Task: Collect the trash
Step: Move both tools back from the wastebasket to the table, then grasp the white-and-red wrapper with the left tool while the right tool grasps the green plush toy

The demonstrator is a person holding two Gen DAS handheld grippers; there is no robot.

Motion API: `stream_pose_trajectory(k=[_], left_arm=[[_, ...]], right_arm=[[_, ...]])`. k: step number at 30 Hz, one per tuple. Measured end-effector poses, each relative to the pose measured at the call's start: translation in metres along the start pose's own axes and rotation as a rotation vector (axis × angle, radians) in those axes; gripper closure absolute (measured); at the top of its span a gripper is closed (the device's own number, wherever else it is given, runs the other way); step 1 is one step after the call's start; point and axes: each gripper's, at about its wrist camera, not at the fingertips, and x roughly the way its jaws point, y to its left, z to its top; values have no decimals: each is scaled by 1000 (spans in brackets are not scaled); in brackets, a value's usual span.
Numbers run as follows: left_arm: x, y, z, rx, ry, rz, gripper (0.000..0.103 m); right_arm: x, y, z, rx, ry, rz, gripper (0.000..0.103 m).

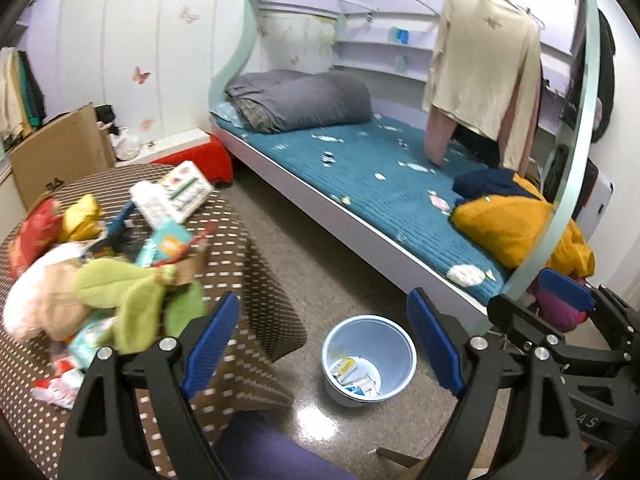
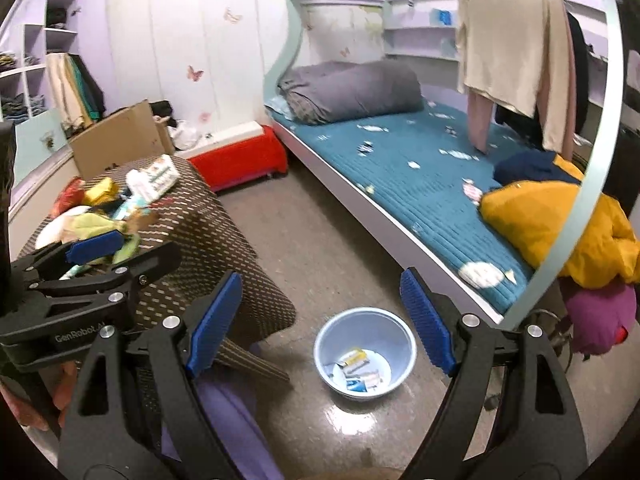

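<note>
A light blue bin (image 1: 369, 360) stands on the floor and holds a few wrappers; it also shows in the right wrist view (image 2: 365, 354). A pile of wrappers, boxes and soft toys (image 1: 116, 256) covers the brown dotted table (image 1: 256, 280) on the left, also visible in the right wrist view (image 2: 116, 204). My left gripper (image 1: 324, 344) is open and empty above the floor, near the bin. My right gripper (image 2: 320, 324) is open and empty above the bin. The left gripper appears at the left of the right wrist view (image 2: 94, 252); the right gripper appears at the right of the left wrist view (image 1: 568, 292).
A bed with a teal cover (image 1: 380, 176) carries scattered paper scraps, a grey rolled quilt (image 1: 304, 104) and a yellow jacket (image 1: 516, 224). A cardboard box (image 1: 60, 152) and red stool (image 1: 200, 160) stand behind the table. Clothes hang over the bed (image 1: 484, 76).
</note>
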Motion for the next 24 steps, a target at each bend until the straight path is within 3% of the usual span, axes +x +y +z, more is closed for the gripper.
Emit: stream_pose_trajectory(k=[9, 17, 19, 24], left_arm=[[-39, 47, -8, -79, -56, 88, 18], [-64, 93, -20, -153, -76, 185, 11], [-67, 105, -25, -175, -70, 233, 11], [-63, 137, -39, -245, -27, 261, 11]], right_arm=[[-5, 48, 11, -63, -38, 106, 20], [2, 93, 12, -119, -24, 202, 17], [6, 101, 10, -128, -10, 216, 17], [22, 125, 2, -159, 42, 242, 17]])
